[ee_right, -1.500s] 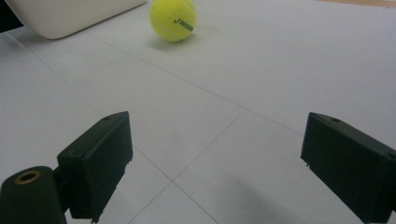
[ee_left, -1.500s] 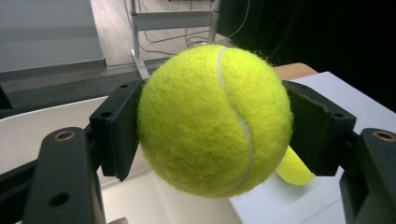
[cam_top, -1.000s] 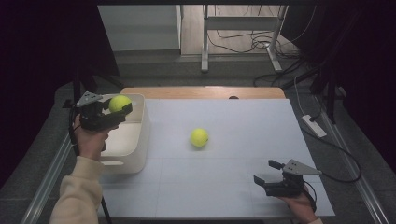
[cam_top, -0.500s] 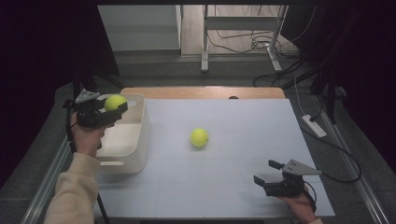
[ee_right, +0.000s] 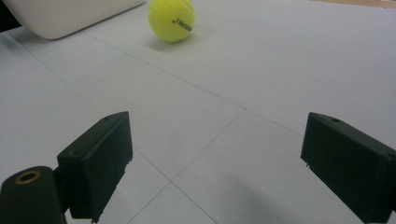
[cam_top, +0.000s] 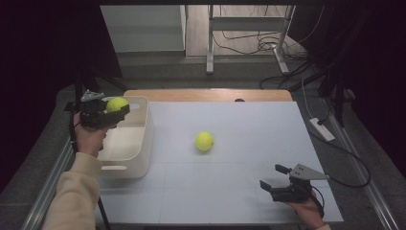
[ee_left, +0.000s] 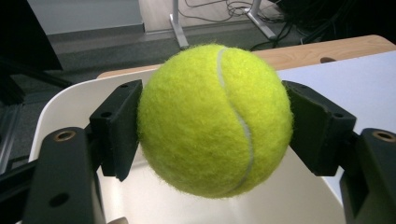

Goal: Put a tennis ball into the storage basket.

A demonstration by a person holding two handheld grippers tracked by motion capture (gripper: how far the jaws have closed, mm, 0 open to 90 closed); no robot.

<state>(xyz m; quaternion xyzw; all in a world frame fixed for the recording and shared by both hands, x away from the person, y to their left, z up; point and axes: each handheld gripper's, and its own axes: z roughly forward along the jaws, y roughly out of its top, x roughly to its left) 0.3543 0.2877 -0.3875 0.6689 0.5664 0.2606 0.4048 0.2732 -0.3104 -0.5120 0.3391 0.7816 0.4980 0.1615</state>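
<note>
- Ball-drop step, as I judge it: the left gripper (cam_top: 112, 111) clamps a tennis ball (ee_left: 215, 119) between both pads, directly above the white bin (cam_top: 139, 143).
- Lower it well inside the walls before parting the jaws, so the ball cannot bounce out.
- Bin rim sits just below and behind the held ball; nothing blocks the descent.
- Right gripper (cam_top: 274, 179) rests on the white mat (cam_top: 249, 124), jaws wide and empty.
- Second ball (ee_right: 172, 19) lies ahead of it, well apart, near the bin's side.
</note>
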